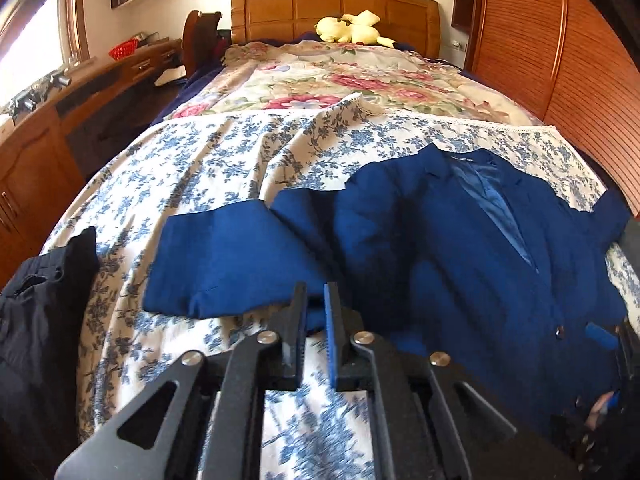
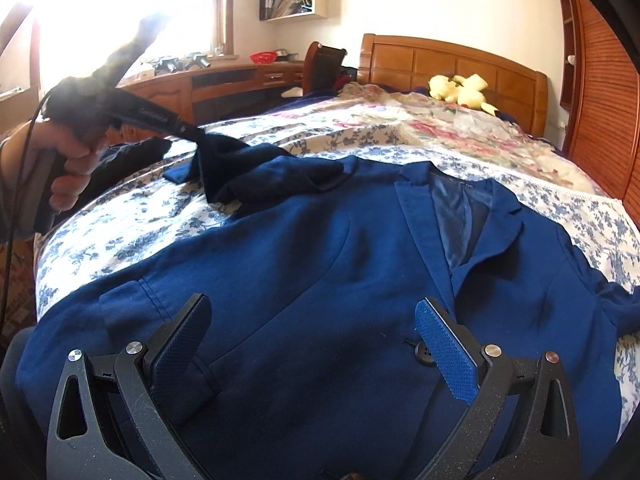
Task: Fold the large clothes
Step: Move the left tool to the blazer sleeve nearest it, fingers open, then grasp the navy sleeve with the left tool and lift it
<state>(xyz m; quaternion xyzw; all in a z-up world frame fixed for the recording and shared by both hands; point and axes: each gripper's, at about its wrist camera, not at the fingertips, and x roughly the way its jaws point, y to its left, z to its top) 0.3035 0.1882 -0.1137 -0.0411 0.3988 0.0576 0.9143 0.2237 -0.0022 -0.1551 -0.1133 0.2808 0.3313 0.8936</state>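
Bedroom with a wooden desk (image 1: 120, 68) under the window out at 10 o'clock and slatted wardrobe doors (image 1: 560, 80) at 2 o'clock. Big bed (image 1: 192, 168) filling most of both views, blue-flowered white cover up front, pink floral quilt (image 1: 340, 76) behind it toward the headboard (image 1: 336, 8) at 12 o'clock. Navy blue jacket (image 2: 320, 260) spread face-up on the near part of the bed, collar pointing to 12 o'clock, lapels open on the shiny lining. Dark clothing pile (image 1: 40, 300) at 9 o'clock in the left wrist view, just off the jacket. Left-side sleeve (image 1: 224, 264) pulled up and across, its end pinched in the left gripper (image 1: 316, 292). Clenched tight on that cloth, with fabric hanging from the tip in the right wrist view, up at 10 o'clock where a hand (image 2: 68, 160) grips the handle. Right gripper (image 2: 312, 304) spread wide, hovering over the jacket front around 6 o'clock, nothing between the pads. Yellow plush toy (image 1: 352, 28) by the headboard. Dark button (image 2: 423, 351) just beside the blue right pad.
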